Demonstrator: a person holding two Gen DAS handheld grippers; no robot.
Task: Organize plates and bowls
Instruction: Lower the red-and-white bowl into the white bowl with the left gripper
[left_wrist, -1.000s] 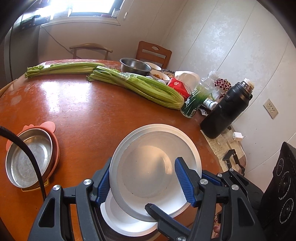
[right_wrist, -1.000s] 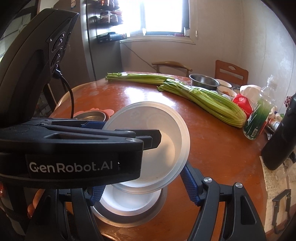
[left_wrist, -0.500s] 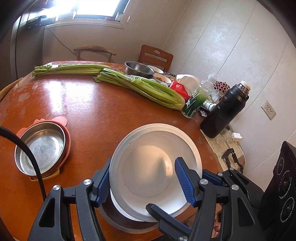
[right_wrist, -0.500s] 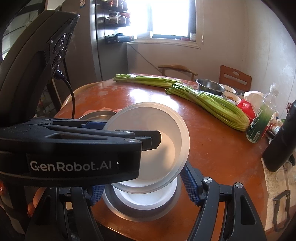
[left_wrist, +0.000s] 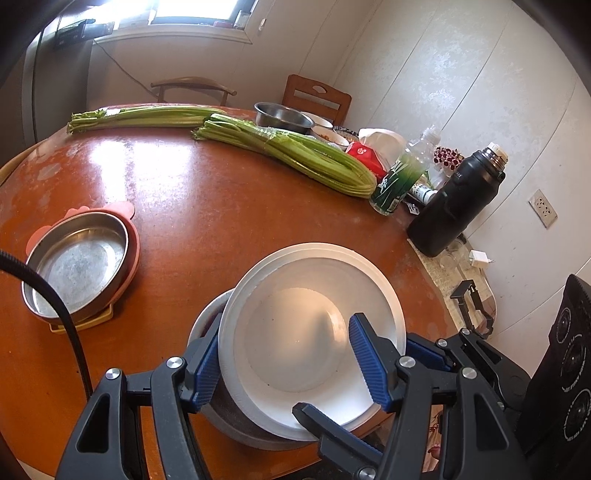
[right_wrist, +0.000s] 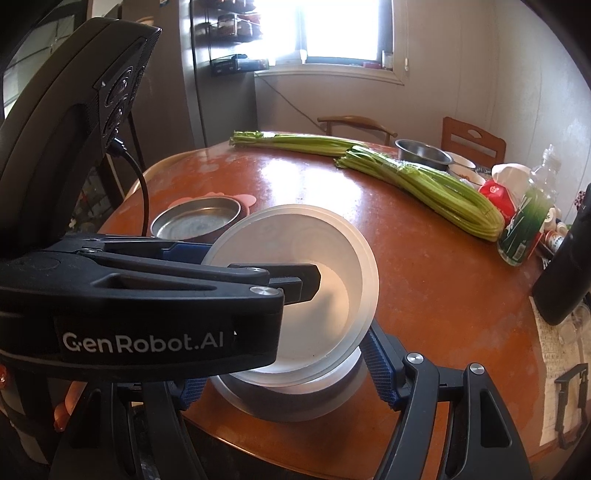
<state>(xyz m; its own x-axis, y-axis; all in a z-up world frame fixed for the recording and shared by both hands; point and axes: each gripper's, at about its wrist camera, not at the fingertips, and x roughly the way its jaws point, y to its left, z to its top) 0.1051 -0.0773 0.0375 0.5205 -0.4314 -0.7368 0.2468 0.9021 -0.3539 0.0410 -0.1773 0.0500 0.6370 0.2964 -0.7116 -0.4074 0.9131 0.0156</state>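
Observation:
A tilted stack of white plates (left_wrist: 306, 325) (right_wrist: 306, 266) hangs just over a grey dish (left_wrist: 229, 417) (right_wrist: 295, 406) near the round table's front edge. My left gripper (left_wrist: 286, 354) is shut on the stack, one blue pad behind the left rim and the other inside the top plate. In the right wrist view it crosses the left side as a black body. My right gripper (right_wrist: 284, 363) is shut on the same stack from the near side. Its right pad (right_wrist: 380, 369) sits against the lower rim, and its left pad is mostly hidden. A white plate shows inside the grey dish.
A steel dish in a pink holder (left_wrist: 77, 266) sits left on the brown table (left_wrist: 207, 206). Behind it lie two celery bundles (left_wrist: 295, 155), a steel bowl (left_wrist: 282, 116), a green bottle (left_wrist: 399, 181) and a black thermos (left_wrist: 458, 199). Two chairs stand behind the table.
Both grippers have sunk a little with the white stack, which now covers most of the grey dish below. The grips have not changed.

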